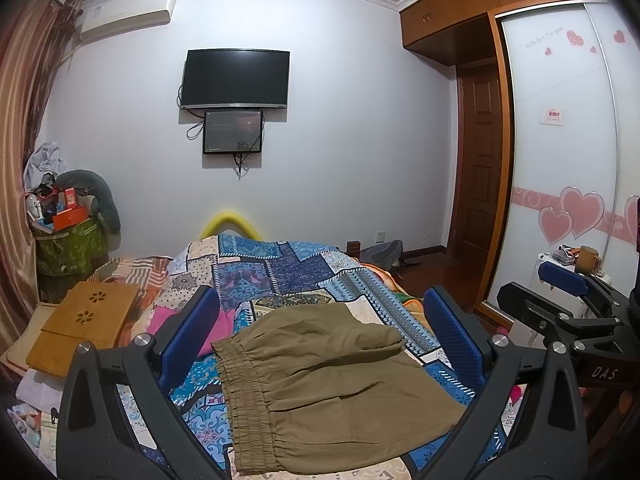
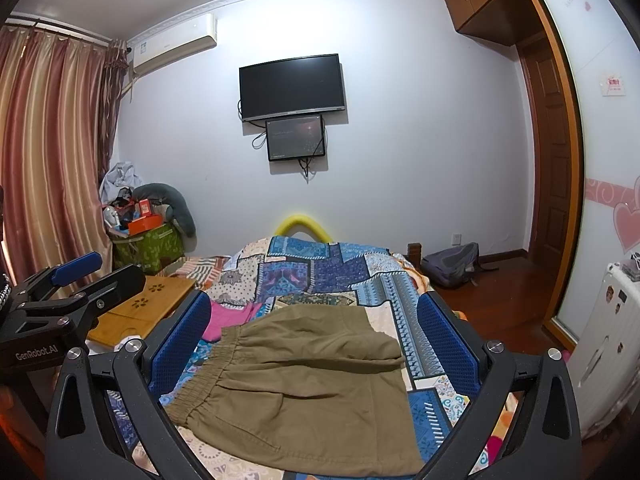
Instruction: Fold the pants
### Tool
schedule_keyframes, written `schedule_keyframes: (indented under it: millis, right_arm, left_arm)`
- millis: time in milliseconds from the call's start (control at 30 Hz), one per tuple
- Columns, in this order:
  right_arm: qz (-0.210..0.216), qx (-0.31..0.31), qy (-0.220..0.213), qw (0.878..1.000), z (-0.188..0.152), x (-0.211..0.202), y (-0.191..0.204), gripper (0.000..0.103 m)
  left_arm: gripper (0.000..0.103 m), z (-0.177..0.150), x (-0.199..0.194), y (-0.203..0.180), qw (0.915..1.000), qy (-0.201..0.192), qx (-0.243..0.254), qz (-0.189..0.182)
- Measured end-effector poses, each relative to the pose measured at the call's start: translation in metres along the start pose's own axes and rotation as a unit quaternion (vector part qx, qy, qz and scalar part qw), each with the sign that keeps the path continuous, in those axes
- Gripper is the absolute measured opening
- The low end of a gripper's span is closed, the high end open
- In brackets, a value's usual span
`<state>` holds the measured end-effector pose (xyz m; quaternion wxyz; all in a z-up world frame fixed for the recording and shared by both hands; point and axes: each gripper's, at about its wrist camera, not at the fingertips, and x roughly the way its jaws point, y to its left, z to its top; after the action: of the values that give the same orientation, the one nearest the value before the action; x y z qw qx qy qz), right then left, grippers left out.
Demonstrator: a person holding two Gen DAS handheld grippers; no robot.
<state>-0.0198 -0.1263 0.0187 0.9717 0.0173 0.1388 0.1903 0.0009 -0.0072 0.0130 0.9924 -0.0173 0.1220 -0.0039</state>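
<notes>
Nearest the cameras, the left gripper [image 1: 320, 332] and the right gripper [image 2: 314, 330] are both released, their blue-padded fingers [image 1: 192, 328] spread wide with nothing between them, hovering side by side above the bed. Just beyond and below them lie the pants [image 1: 320, 384], an olive-brown pair resting on the patchwork bedspread [image 1: 280, 272], with the gathered elastic waistband [image 1: 244, 396] running along their left edge and the cloth already doubled over, one layer lapping another toward the far right corner. They look light, thin and limp, likely to sag and crease wherever they are lifted rather than hold a line, so a pinch at a single point would probably let the rest droop. The waistband is the thickest, least slippery part and seems the surest place for one gripper to bite, with the other taking the opposite hem so the fabric stays taut. To the left of the pants sit a pink garment [image 2: 230, 316] and a wooden lap tray [image 2: 148, 308]. Farther off stand a green basket [image 2: 148, 248] piled with clutter, a backpack [image 2: 452, 264] on the floor, and the wall-mounted television [image 2: 292, 84].
</notes>
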Motion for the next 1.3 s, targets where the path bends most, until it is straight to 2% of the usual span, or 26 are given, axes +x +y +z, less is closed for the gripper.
schedule_keyframes:
  millis: [600,833,933,1067,1167,1300]
  right_arm:
    - [0.001,0.001,-0.001,1.000,0.003,0.000,-0.001,0.102]
    - [-0.001,-0.004,0.006,1.000,0.003,0.013,-0.002,0.102]
    - [-0.007,-0.009,0.016,1.000,0.000,0.028,-0.007,0.102]
    - [-0.029,-0.024,0.043,0.998,-0.010,0.057,-0.021,0.102]
    - [-0.046,-0.028,0.070,0.996,-0.022,0.083,-0.037,0.102]
    - [-0.059,-0.030,0.110,0.992,-0.039,0.114,-0.061,0.102]
  left_arm:
    - [0.103,0.002,0.003,-0.002,1.0000,-0.002,0.004,0.002]
    - [0.103,-0.001,0.022,0.000,0.9998,0.017,0.008,0.006]
    - [0.103,-0.006,0.044,0.009,0.9992,0.038,0.007,0.015]
    - [0.103,-0.015,0.088,0.026,0.9956,0.088,0.007,0.032]
    - [0.103,-0.029,0.128,0.046,0.9895,0.138,0.003,0.044]
    - [0.103,-0.056,0.181,0.075,0.9769,0.205,-0.006,0.061]
